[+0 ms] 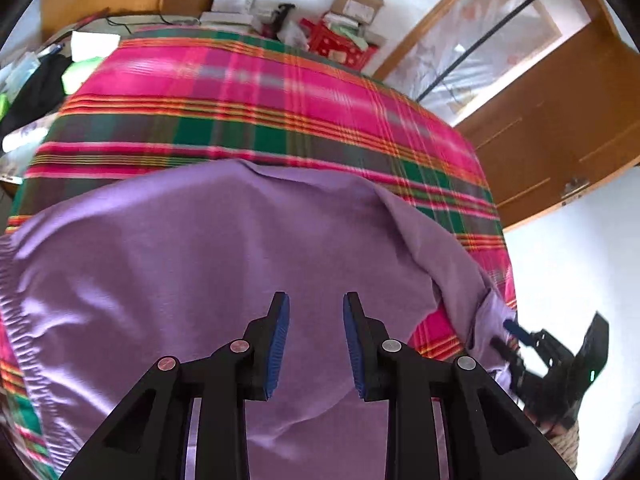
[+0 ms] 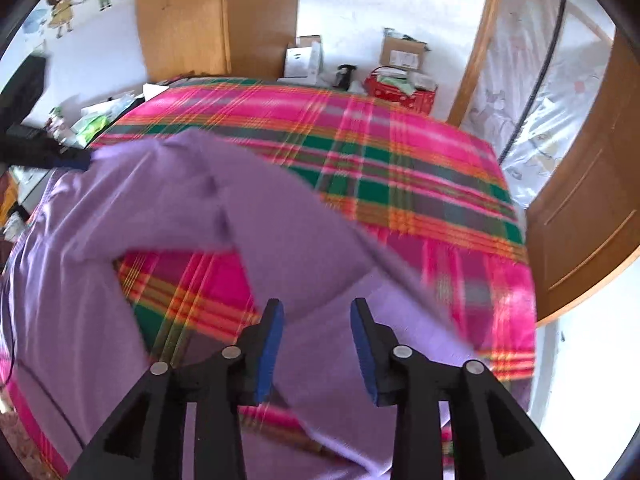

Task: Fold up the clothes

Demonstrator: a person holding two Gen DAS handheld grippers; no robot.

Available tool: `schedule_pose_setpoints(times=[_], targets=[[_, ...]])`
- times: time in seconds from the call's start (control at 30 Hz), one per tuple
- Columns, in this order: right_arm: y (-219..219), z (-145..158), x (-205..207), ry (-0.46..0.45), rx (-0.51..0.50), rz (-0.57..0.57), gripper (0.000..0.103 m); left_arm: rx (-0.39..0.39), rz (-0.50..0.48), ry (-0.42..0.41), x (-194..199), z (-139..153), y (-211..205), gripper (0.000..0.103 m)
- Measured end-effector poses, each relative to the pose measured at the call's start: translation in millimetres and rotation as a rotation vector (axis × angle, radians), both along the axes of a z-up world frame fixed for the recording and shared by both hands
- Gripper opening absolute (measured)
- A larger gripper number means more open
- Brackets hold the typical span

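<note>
A purple garment (image 1: 208,248) lies spread on the pink and green plaid bed cover (image 1: 248,92). My left gripper (image 1: 316,308) hovers over the garment's middle with its jaws apart and nothing between them. In the right wrist view the garment (image 2: 260,200) is partly lifted and folded over, showing bed cover (image 2: 400,160) beneath. My right gripper (image 2: 317,312) is open just above a fold of the cloth. The right gripper also shows at the lower right of the left wrist view (image 1: 508,336), against the garment's corner. The left gripper shows at the left edge of the right wrist view (image 2: 86,159), at the garment's far corner.
Cardboard boxes (image 1: 356,2) and a red basket (image 1: 340,44) stand beyond the bed's far edge. A wooden door (image 1: 560,120) is at the right. A wooden cabinet (image 2: 216,16) stands behind the bed. Dark clothes (image 1: 36,88) and clutter lie at the bed's left side.
</note>
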State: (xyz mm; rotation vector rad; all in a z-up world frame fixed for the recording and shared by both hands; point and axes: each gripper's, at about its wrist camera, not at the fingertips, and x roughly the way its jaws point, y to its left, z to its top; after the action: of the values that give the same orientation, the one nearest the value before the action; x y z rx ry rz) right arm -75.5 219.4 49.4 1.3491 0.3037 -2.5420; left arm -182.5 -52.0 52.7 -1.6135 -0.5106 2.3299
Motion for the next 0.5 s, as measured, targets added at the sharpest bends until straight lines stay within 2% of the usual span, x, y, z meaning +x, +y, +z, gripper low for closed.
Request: schedule_pose_setpoints(times=[0.2, 0.37, 0.5], targets=[[-2.5, -21.8, 10.0, -0.022, 0.043, 0.034, 0.049, -0.055, -0.038, -0.004, -14.8, -10.2, 24.6, 0.029], [-4.5, -40.0, 18.3, -0.041, 0.080, 0.062, 0.051, -0.043, -0.027, -0.021, -28.7, -18.1, 27.7, 0.029], [1.3, -42.4, 18.4, -0.045, 0.088, 0.053, 0.051, -0.036, -0.019, -0.031, -40.8, -25.8, 31.7, 0.029]])
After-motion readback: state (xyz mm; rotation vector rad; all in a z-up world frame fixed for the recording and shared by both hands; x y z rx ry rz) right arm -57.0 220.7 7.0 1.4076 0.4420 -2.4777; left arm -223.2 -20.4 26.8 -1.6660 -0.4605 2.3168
